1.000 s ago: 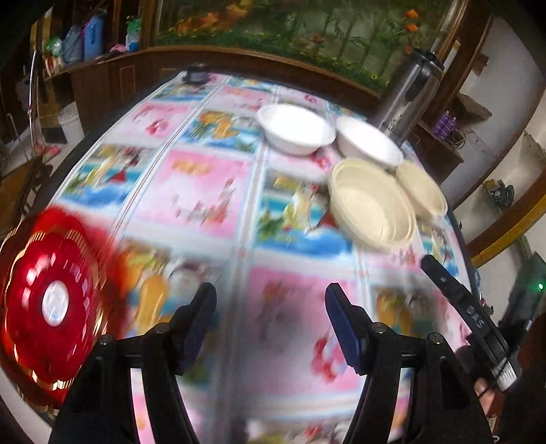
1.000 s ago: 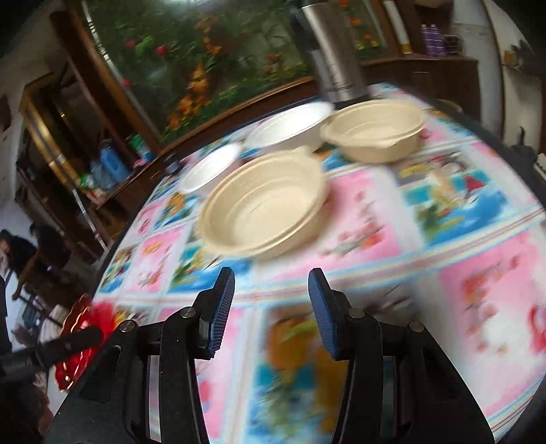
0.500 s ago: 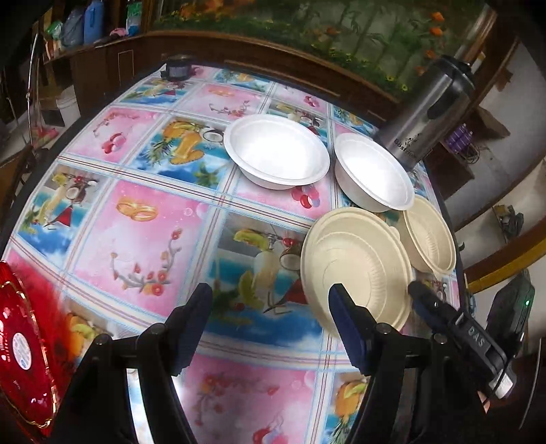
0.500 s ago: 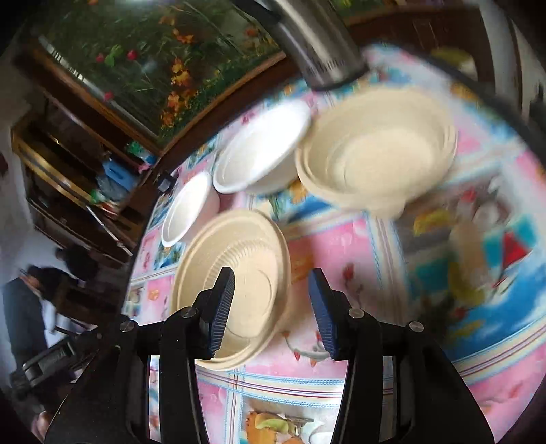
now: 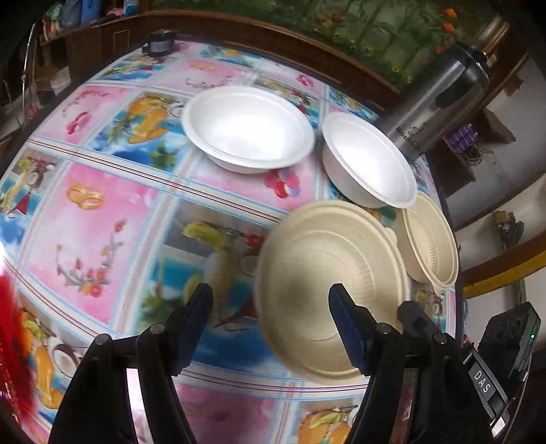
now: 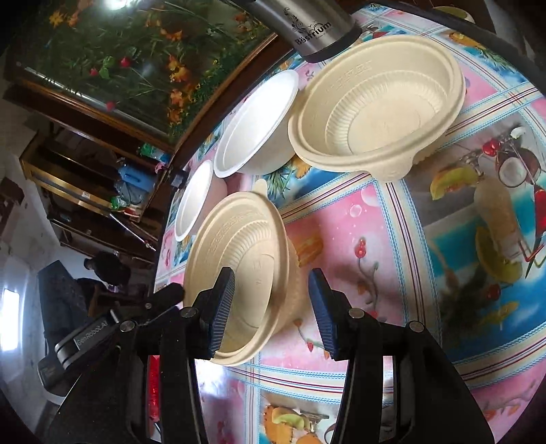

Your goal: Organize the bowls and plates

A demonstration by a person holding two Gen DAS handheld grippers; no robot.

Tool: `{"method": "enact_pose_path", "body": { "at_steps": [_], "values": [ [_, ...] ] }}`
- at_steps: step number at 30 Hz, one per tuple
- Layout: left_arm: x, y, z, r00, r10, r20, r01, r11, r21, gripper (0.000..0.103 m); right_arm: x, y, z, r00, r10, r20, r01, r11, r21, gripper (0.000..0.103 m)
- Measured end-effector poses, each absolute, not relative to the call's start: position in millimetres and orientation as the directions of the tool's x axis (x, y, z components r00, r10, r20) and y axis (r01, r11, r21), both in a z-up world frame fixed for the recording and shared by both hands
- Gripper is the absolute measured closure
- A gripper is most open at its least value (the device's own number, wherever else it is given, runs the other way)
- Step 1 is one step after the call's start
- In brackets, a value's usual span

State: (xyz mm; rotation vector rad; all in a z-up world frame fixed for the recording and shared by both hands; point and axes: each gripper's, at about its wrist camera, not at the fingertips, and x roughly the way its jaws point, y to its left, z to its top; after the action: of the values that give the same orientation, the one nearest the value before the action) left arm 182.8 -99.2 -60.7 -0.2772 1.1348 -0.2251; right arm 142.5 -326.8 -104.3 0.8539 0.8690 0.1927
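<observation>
Two beige bowls and two white bowls stand on a picture-print table (image 5: pixel 102 211). The near beige bowl (image 5: pixel 317 259) (image 6: pixel 239 246) lies under both grippers. My left gripper (image 5: pixel 269 310) is open above the bowl's left rim, and nothing is gripped. My right gripper (image 6: pixel 271 300) is open astride the bowl's right wall, one finger over the inside and the other outside, with a gap showing. The second beige bowl (image 5: pixel 430 239) (image 6: pixel 375 102) sits farther right. Behind them stand the wide white bowl (image 5: pixel 245 126) (image 6: pixel 192 201) and the deeper white bowl (image 5: pixel 368 160) (image 6: pixel 256 126).
A steel flask (image 5: pixel 440 99) (image 6: pixel 314 27) stands at the table's far edge beside the bowls. A red plate (image 5: pixel 10 341) shows blurred at the left edge. A small dark object (image 5: pixel 160 41) sits at the far corner. A person (image 6: pixel 105 266) is in the room beyond.
My left gripper swung right from the red plate to the near beige bowl. My right gripper rolled and came down over that bowl's right rim, then held still.
</observation>
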Motion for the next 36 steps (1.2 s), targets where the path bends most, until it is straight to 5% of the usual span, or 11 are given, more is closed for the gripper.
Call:
{"method": "enact_pose_path", "body": {
  "at_steps": [9,16,25,28,36],
  "values": [
    [183.4,-98.1,-67.9,0.419,-0.279,-0.864,0.005,0.952,-0.305,0.035,140.6,-329.3,-105.0,0.656,0.491,-0.573,0.181,0.635,0.751,0.058],
    [188.0,-95.6,-74.0,0.415,-0.279,-0.866,-0.008,0.951,-0.31,0.06,143.7,-329.7,-110.0,0.648,0.496,-0.578,0.198,0.624,0.756,0.059],
    [188.6,-93.4,-76.6,0.434,-0.287,-0.854,-0.003,0.947,-0.32,0.084,148.1,-324.3,-110.9,0.633,0.459,-0.623,0.207,0.676,0.708,0.09],
    [188.2,-95.5,-77.4,0.43,-0.301,-0.851,0.013,0.945,-0.327,0.094,146.8,-321.7,-108.1,0.637,0.446,-0.629,0.194,0.697,0.691,0.09],
    [179.7,-84.4,-76.1,0.439,-0.328,-0.837,0.028,0.936,-0.352,0.094,144.3,-315.1,-102.5,0.641,0.454,-0.62,0.164,0.707,0.688,0.09]
  ]
}}
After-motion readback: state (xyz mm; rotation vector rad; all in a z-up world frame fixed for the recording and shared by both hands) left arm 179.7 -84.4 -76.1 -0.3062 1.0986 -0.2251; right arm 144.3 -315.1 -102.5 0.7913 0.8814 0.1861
